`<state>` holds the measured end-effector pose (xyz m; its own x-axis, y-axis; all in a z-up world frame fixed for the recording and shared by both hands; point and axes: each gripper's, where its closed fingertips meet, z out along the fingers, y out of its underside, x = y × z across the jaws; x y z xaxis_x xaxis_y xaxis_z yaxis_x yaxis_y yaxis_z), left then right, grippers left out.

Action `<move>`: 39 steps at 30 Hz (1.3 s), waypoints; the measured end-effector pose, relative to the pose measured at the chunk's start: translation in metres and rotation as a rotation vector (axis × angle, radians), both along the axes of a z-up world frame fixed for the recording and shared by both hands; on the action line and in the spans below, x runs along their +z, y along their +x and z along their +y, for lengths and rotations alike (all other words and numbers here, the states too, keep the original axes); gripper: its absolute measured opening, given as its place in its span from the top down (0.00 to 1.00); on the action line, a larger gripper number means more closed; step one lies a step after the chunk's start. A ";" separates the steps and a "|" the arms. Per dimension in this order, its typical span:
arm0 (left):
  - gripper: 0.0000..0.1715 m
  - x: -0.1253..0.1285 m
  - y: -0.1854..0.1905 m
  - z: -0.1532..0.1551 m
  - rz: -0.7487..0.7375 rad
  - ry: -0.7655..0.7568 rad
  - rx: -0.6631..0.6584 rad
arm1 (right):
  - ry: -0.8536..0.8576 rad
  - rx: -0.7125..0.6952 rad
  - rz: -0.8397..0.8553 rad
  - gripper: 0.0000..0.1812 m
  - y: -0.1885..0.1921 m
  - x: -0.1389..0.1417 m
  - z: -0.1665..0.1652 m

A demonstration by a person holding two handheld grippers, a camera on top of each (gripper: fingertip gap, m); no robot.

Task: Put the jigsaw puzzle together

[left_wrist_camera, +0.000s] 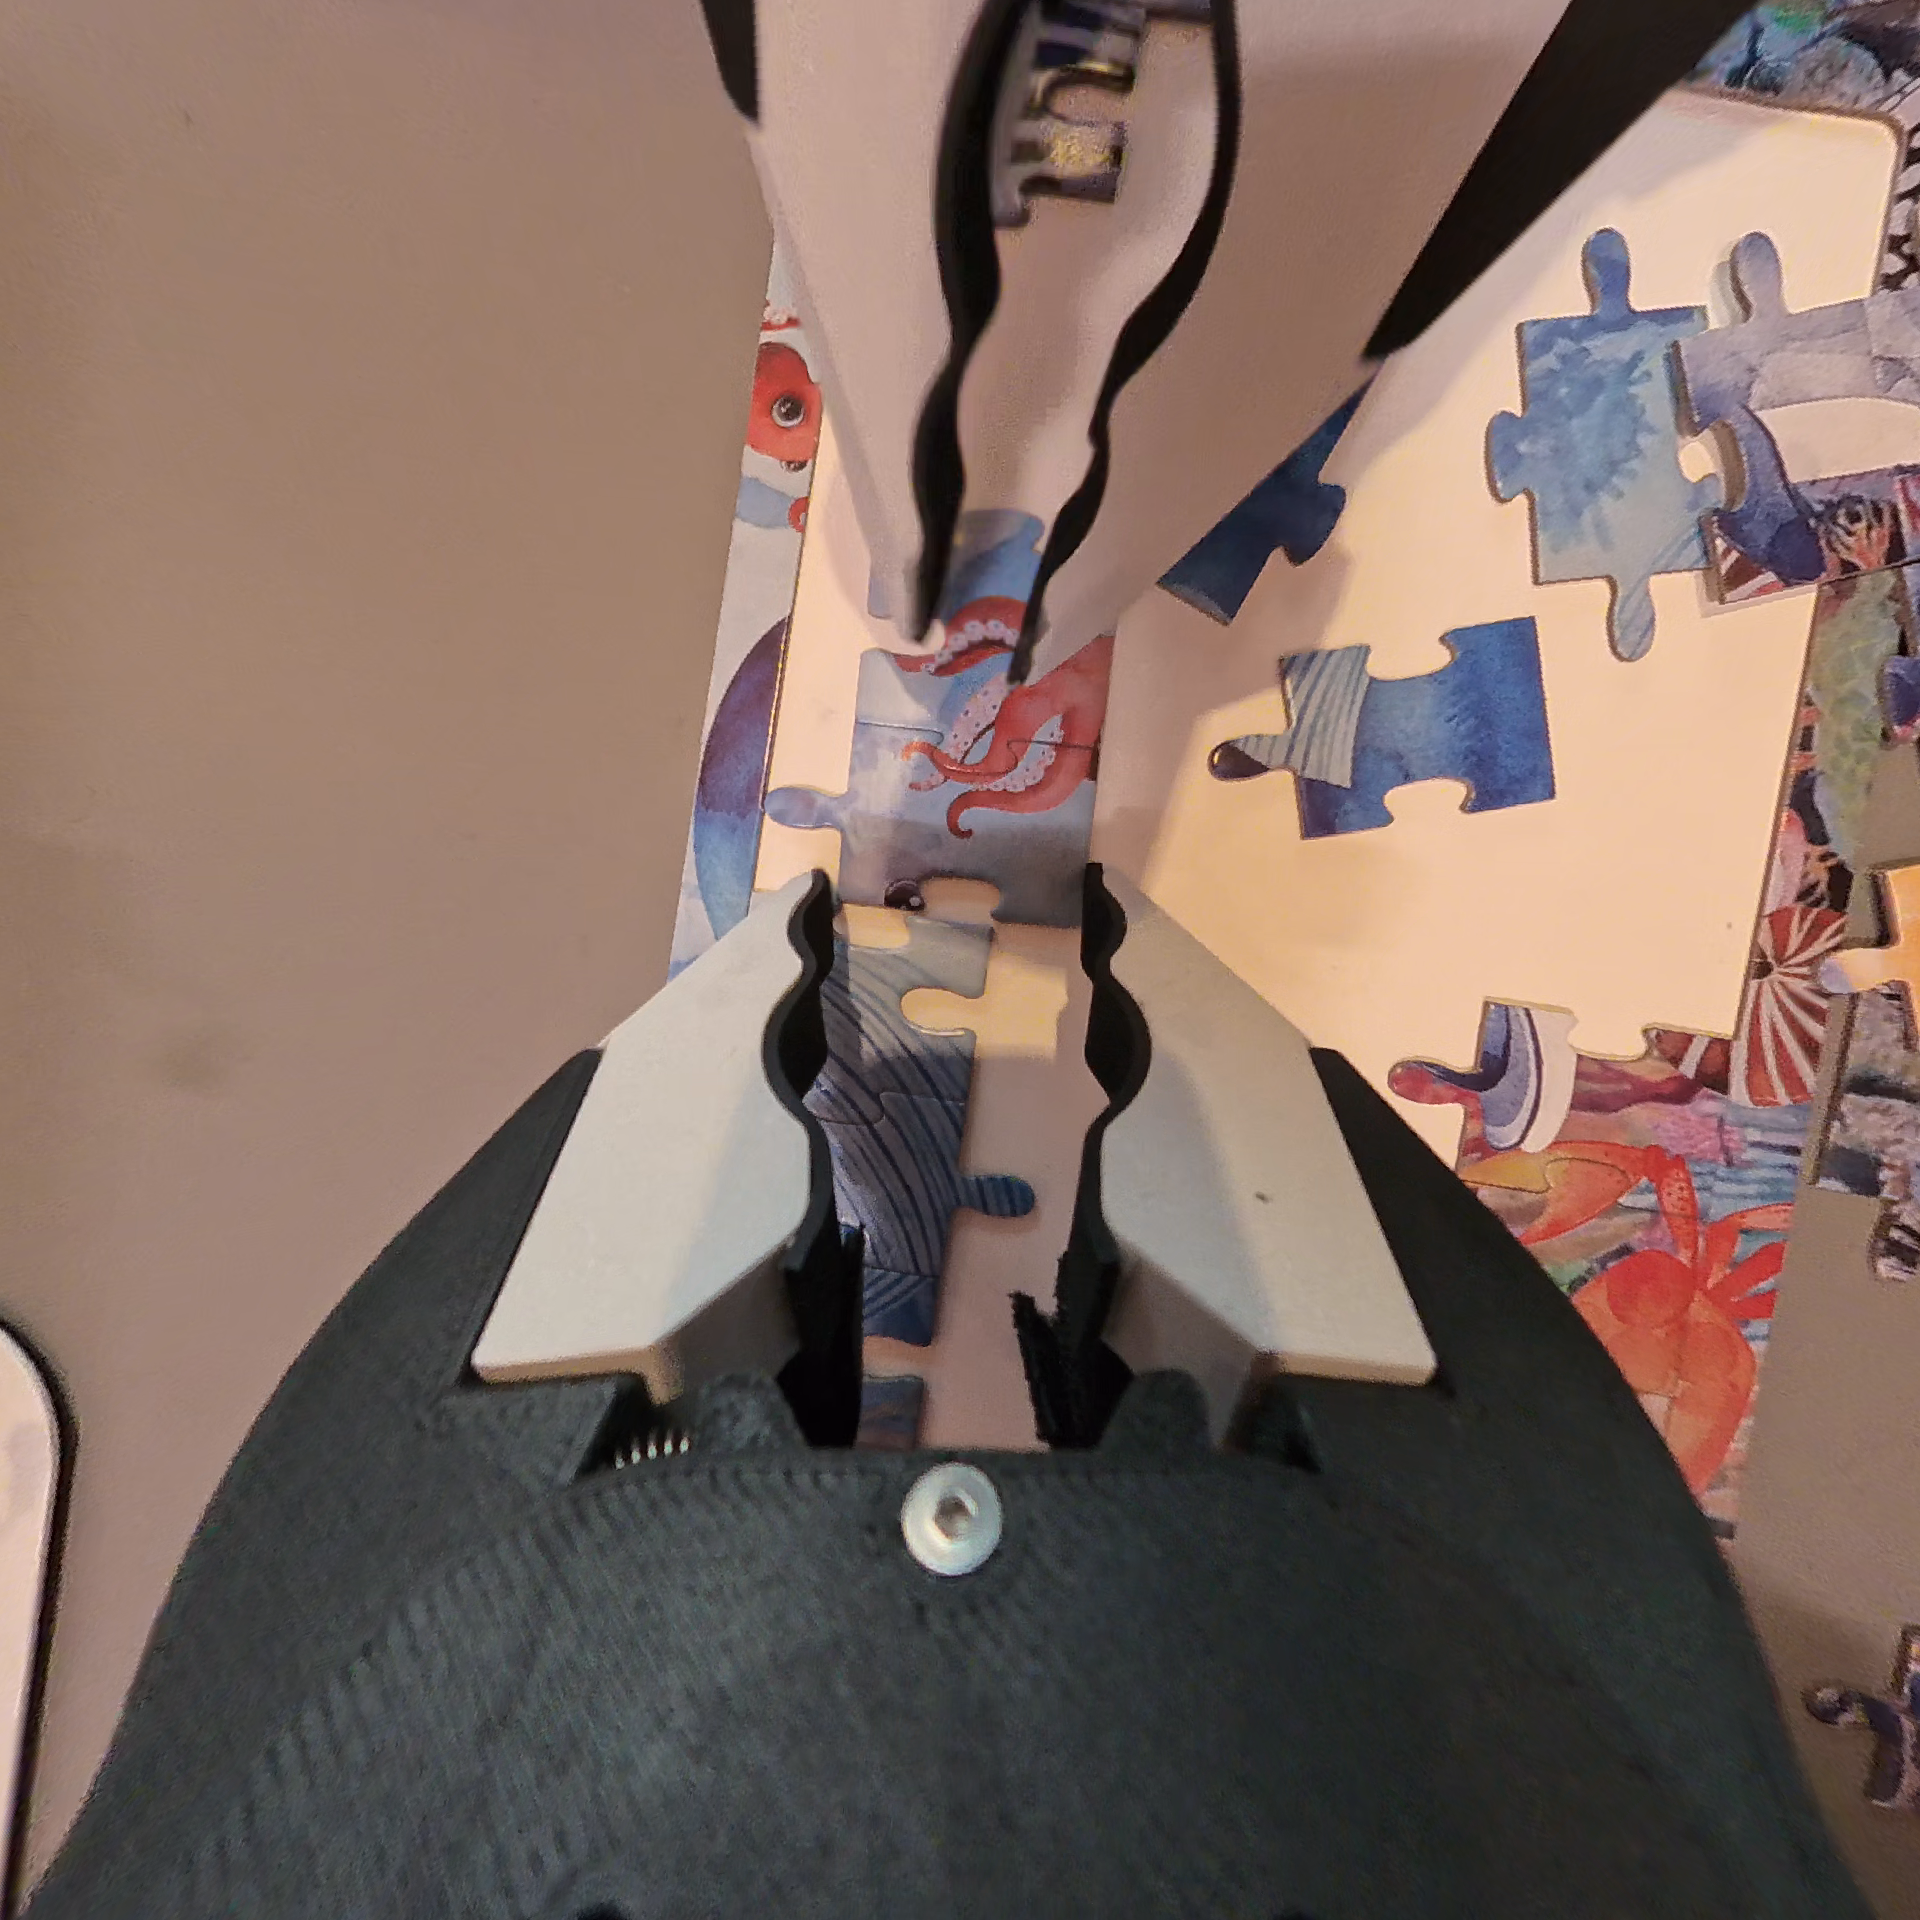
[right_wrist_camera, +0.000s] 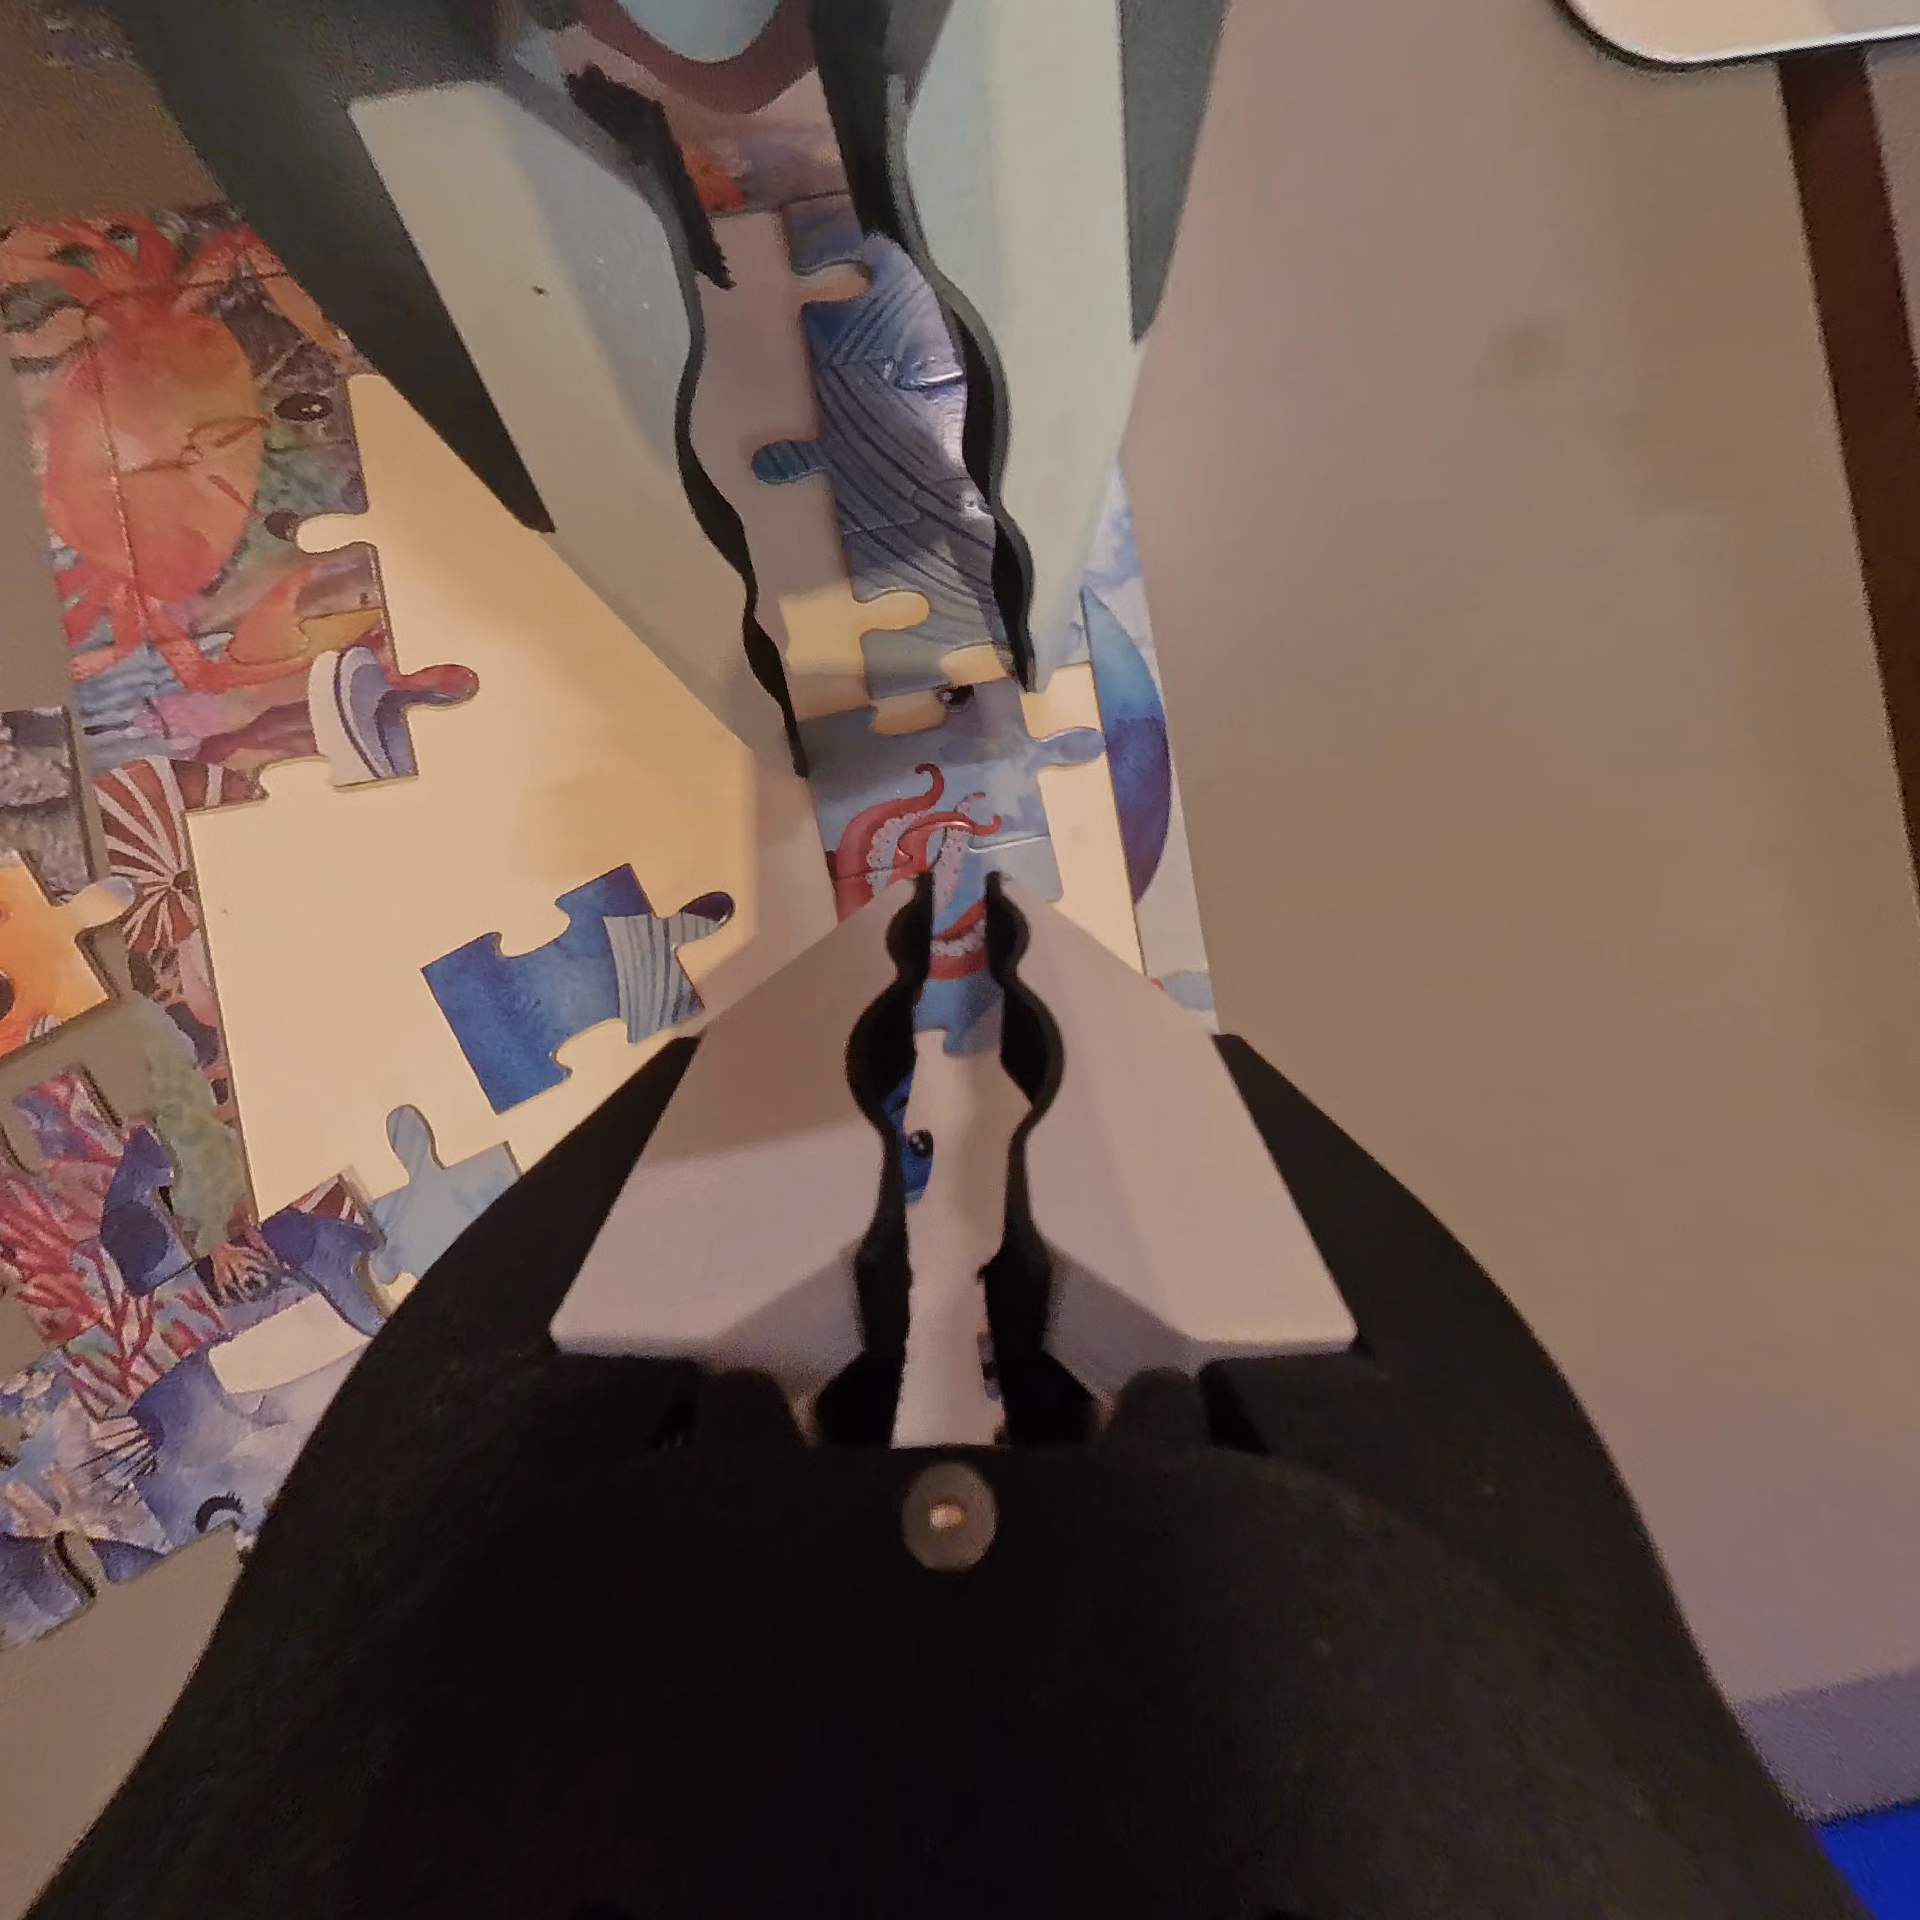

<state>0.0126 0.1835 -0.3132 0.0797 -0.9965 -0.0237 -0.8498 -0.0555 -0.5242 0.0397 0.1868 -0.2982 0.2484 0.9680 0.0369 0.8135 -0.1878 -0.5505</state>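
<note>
The puzzle board [left_wrist_camera: 1195, 987] lies on a beige table; its cream base shows in the middle. A column of joined pieces runs along its edge: octopus pieces [left_wrist_camera: 997, 748] and blue striped pieces [left_wrist_camera: 894, 1101]. My left gripper [left_wrist_camera: 956, 894] is open and empty, its fingers either side of the striped pieces. My right gripper [right_wrist_camera: 957, 883] reaches in from the opposite side, its fingers drawn almost together, tips over the octopus piece [right_wrist_camera: 914, 831]. It also shows in the left wrist view [left_wrist_camera: 977, 644]. The left gripper shows in the right wrist view [right_wrist_camera: 912, 717].
Loose blue pieces [left_wrist_camera: 1423, 727] [left_wrist_camera: 1590, 436] lie on the bare board. An assembled section with an orange crab [left_wrist_camera: 1683, 1278] fills the board's far side. Another piece [left_wrist_camera: 1870, 1766] lies off the board. A white, dark-edged object [left_wrist_camera: 21, 1455] sits at the table's edge. My left and right fingertips are right by each other.
</note>
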 end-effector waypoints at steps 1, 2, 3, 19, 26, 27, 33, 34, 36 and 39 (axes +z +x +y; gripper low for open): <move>0.73 0.000 -0.001 0.001 0.004 0.009 0.003 | 0.000 -0.012 -0.002 0.92 0.003 0.000 0.001; 0.73 0.000 -0.001 0.002 0.010 0.013 0.006 | -0.011 -0.019 -0.009 0.88 0.006 -0.001 0.001; 0.72 0.001 -0.002 0.003 0.012 0.019 0.010 | -0.019 -0.021 -0.015 0.86 0.008 -0.003 0.001; 0.61 0.019 -0.008 0.007 -0.039 0.014 0.048 | -0.032 -0.020 -0.022 0.74 0.013 -0.003 -0.007; 0.43 0.036 -0.010 0.011 -0.056 0.040 0.100 | 0.039 -0.115 0.024 0.61 0.020 0.037 -0.007; 0.39 0.040 -0.010 0.011 -0.059 0.048 0.112 | 0.058 -0.119 0.022 0.59 0.020 0.039 -0.010; 0.24 0.050 -0.016 0.005 -0.039 0.102 0.186 | 0.120 -0.139 -0.027 0.51 0.024 0.032 -0.032; 0.22 0.051 -0.018 0.002 -0.036 0.111 0.195 | 0.119 -0.146 -0.015 0.51 0.023 0.034 -0.036; 0.21 0.054 -0.021 -0.004 -0.046 0.117 0.223 | 0.118 -0.170 0.018 0.50 0.020 0.038 -0.041; 0.19 0.057 -0.023 -0.013 -0.089 0.112 0.271 | 0.118 -0.209 0.036 0.46 0.019 0.038 -0.047</move>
